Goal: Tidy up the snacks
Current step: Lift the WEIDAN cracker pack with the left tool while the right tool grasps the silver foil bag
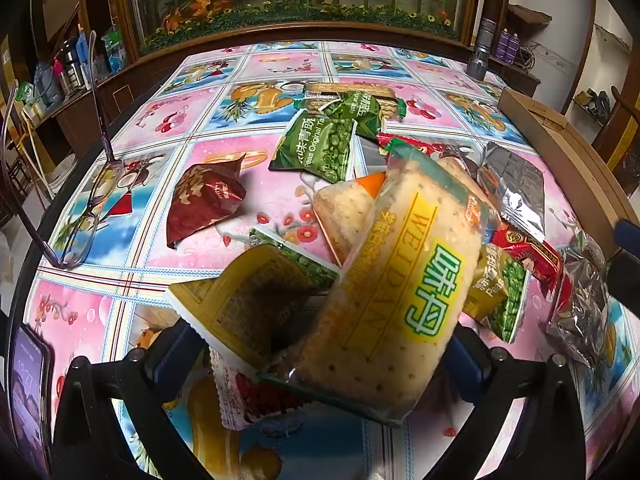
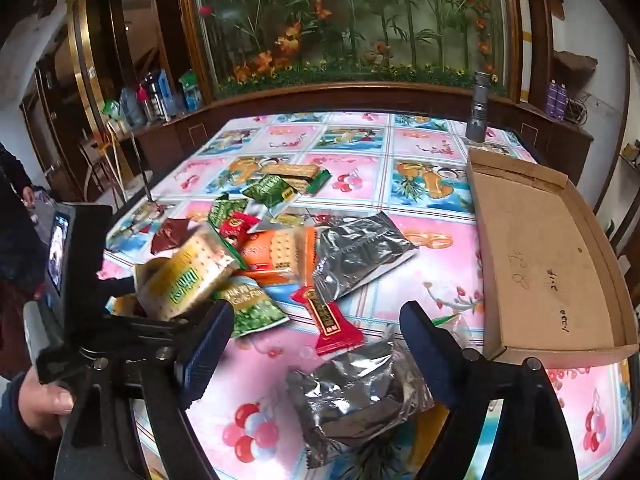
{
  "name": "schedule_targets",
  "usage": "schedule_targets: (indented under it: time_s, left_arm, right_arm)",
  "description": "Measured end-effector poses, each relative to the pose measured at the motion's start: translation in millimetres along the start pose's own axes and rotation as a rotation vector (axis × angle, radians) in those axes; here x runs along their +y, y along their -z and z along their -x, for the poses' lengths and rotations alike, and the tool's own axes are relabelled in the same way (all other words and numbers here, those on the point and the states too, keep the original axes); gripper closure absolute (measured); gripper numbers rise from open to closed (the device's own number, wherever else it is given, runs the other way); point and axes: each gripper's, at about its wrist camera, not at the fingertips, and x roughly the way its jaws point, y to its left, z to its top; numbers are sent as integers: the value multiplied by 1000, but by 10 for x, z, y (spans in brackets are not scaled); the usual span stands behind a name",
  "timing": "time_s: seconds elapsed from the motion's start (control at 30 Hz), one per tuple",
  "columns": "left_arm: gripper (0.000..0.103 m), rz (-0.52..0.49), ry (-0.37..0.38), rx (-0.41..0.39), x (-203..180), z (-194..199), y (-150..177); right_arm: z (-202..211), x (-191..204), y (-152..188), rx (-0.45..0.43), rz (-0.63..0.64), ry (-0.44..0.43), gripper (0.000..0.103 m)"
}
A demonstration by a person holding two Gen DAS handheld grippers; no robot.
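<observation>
Mostly slip risk. Big cracker pack point(image 1: 396, 280) sits tilted between the left gripper point(image 1: 320, 352) fingers, far end riding up over the pile, near end low by the jaws. Jaws spread as wide as they go; whether the pads actually press on the pack cannot be told from the left wrist view (blue pads half hidden behind the wrapper). Glossy film, wide flat body: likely to slide or pivot out on a lift if held only at one end. Yellow-backed packet point(image 1: 240, 300) touching the cracker pack's left edge, red-and-white packet point(image 1: 256, 400) under it; either could drag along or get flicked off the near table edge.

Right gripper point(image 2: 316, 344) open, nothing between its fingers, hovering over a silver foil packet point(image 2: 356, 404) near centre. Closing from this height judged to catch only crinkled foil, maybe tear or skid it.

Cardboard tray point(image 2: 560, 264) on the right, empty as far as seen (probable destination). Eyeglasses point(image 1: 86, 208) at the left edge of the tablecloth point(image 1: 168, 120) and phone point(image 1: 28, 392) at near left: a swept packet could knock them. Remaining snacks heaped mid-table, green pea packet point(image 1: 320, 144) and dark red packet point(image 1: 204, 200) lying apart on the far left side of the heap.
</observation>
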Motion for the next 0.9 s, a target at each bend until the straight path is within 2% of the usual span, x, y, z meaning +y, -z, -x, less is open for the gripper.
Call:
schedule_targets:
  time_s: [0.03, 0.07, 0.1, 0.13, 0.2, 0.27, 0.37, 0.43, 0.5, 0.57, 0.7, 0.73, 0.77, 0.83, 0.9]
  left_arm:
    - [0, 0, 1, 0, 2, -1, 0]
    - [0, -5, 5, 0, 3, 3, 4]
    - [0, -14, 13, 0, -1, 11, 12]
    - [0, -21, 20, 2, -3, 18, 16]
    - [0, -18, 34, 6, 10, 27, 12]
    - [0, -2, 50, 0, 37, 48, -3]
    - [0, 26, 67, -21, 102, 103, -10]
    - [0, 47, 105, -34, 144, 133, -20]
    - [3, 52, 113, -39, 154, 145, -28]
    - [10, 51, 118, -50, 149, 164, -36]
    - [12, 43, 142, -75, 124, 213, -42]
    - [14, 34, 139, -80, 108, 221, -40]
    - [24, 20, 138, -80, 79, 219, -35]
    - [36, -16, 122, -59, 3, 176, -14]
    - [40, -43, 96, -38, -51, 129, 4]
  right_arm:
    - [-95, -74, -37, 76, -34, -7, 25]
    - [-132, -90, -66, 92, -43, -8, 31]
    - [-183, -116, -132, 107, -58, -33, 42]
    - [-214, -155, -172, 121, -79, -63, 47]
    - [-244, -196, -333, 85, -100, -84, 47]
    - [-262, -261, -492, 10, -115, -78, 47]
    - [-294, -370, -531, -63, -154, -117, 48]
    - [-350, -414, -476, -57, -163, -157, 54]
    - [-377, -486, -456, -38, -170, -189, 62]
    - [-324, -527, -458, -54, -172, -174, 63]
    - [-342, -514, -450, -51, -171, -191, 63]
    - [-353, -509, -444, -44, -169, -203, 63]
    - [-342, -512, -441, -44, -173, -213, 63]
    - [-308, -536, -447, -52, -190, -212, 63]
    - [-309, -552, -445, -46, -189, -200, 63]
